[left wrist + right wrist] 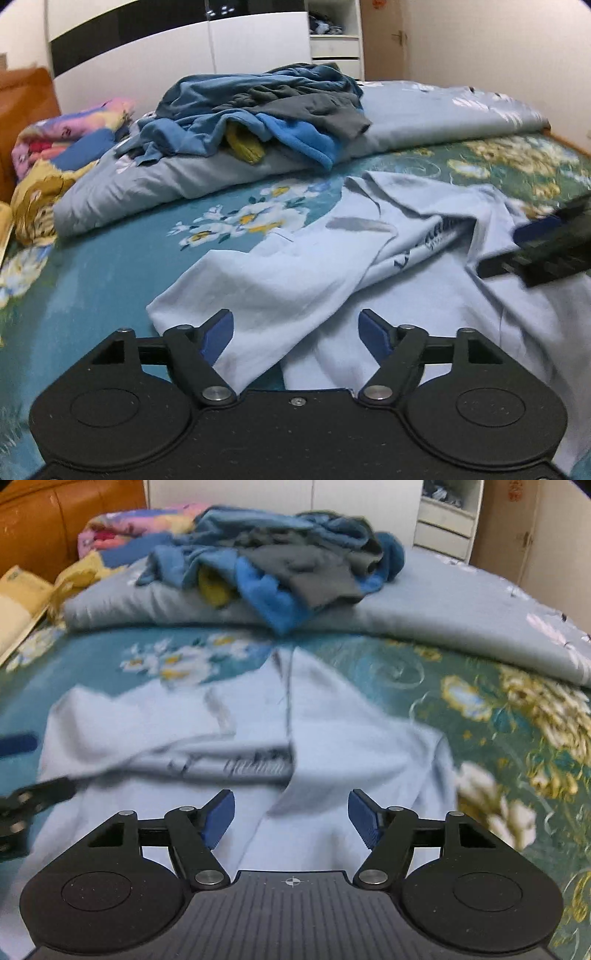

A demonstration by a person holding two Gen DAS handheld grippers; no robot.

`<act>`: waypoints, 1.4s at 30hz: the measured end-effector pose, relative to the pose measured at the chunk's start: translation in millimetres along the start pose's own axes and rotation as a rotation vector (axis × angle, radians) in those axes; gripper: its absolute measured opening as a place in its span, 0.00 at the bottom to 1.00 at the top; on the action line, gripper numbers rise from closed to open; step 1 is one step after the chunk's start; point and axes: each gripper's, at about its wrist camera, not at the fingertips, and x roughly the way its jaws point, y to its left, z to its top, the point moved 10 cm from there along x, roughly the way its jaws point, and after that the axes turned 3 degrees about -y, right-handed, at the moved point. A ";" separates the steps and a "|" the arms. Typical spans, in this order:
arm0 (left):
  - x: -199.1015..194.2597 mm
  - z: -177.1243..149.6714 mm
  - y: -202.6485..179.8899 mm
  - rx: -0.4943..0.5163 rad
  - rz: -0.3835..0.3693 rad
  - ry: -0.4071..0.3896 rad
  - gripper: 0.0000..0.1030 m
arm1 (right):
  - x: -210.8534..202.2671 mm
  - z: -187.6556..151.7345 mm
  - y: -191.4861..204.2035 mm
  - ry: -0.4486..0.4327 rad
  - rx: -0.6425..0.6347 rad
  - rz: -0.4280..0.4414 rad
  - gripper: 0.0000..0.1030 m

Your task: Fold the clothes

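A crumpled pale-blue cotton T-shirt with dark printed lettering (295, 266) lies spread on the teal floral bedsheet (110, 258), filling the lower middle of both wrist views. In the left wrist view, the left gripper (296, 334) hovers just above the shirt's near hem at 6 o'clock, its jaws set wide apart with only loose cloth showing between the blue pads and nothing clamped. The right gripper (535, 251) enters that view at 3 o'clock, blurred, low over the shirt's far side.

In the right wrist view, the right gripper (291, 816) sits over the same shirt (240, 738), jaws spread wide with nothing between them; a long fold runs from 12 o'clock down toward the gap between the pads. The left gripper (22, 805) shows at 9 o'clock, smeared by motion, against the shirt's left edge; whether it touches the cloth cannot be told.

Beyond the shirt, toward 12 o'clock, a rolled grey quilt (424, 118) crosses the bed and carries a heap of blue, grey and yellow unfolded clothes (266, 110). At 10 o'clock lies a pink and yellow patterned blanket (70, 129). A white wardrobe with a black band (177, 40) stands behind the bed.
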 end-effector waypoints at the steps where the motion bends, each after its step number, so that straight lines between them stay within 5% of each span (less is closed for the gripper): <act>1: 0.6 -0.2 0.2 0.017 0.005 -0.012 0.74 | -8.0 -9.3 4.2 0.003 0.013 0.025 0.64; 5: 16.6 -0.1 -3.5 0.062 0.022 -0.006 0.75 | -34.0 -52.9 11.1 0.041 0.023 0.040 0.70; 12: 26.4 3.4 -9.5 0.041 0.018 -0.006 0.75 | -45.2 -73.6 5.7 0.073 0.099 0.118 0.04; 14: 26.5 4.4 -7.0 0.046 0.026 -0.007 0.75 | -53.0 -60.6 -10.9 0.026 0.097 0.097 0.03; 19: 33.3 5.7 -3.8 0.029 0.041 0.003 0.75 | -89.2 -1.7 -140.1 -0.197 0.076 -0.371 0.03; 22: 39.0 6.1 -3.1 0.013 0.045 0.016 0.55 | -103.8 15.9 -218.9 -0.236 0.122 -0.602 0.03; 23: 40.4 6.7 -2.6 -0.008 0.041 0.019 0.42 | -102.2 17.3 -236.6 -0.232 0.140 -0.631 0.03; 27: 38.0 10.3 7.8 -0.081 0.020 -0.004 0.19 | -79.0 2.3 -267.6 -0.165 0.214 -0.591 0.05; 33: 3.9 19.9 63.5 -0.367 -0.039 -0.130 0.09 | -72.7 -15.3 -265.2 -0.134 0.187 -0.586 0.05; 34: -3.6 17.3 79.0 -0.409 -0.017 -0.145 0.09 | -73.2 -15.9 -265.8 -0.131 0.190 -0.587 0.05; 37: -26.1 -7.7 143.0 -0.488 0.220 -0.140 0.07 | -66.7 -17.1 -272.0 -0.113 0.204 -0.591 0.09; 40: -44.4 -65.5 213.0 -0.760 0.401 -0.048 0.08 | -67.7 -23.2 -280.1 -0.110 0.222 -0.615 0.25; 42: -67.0 -86.3 241.5 -0.828 0.522 -0.033 0.09 | -73.9 -22.2 -283.0 -0.140 0.247 -0.619 0.34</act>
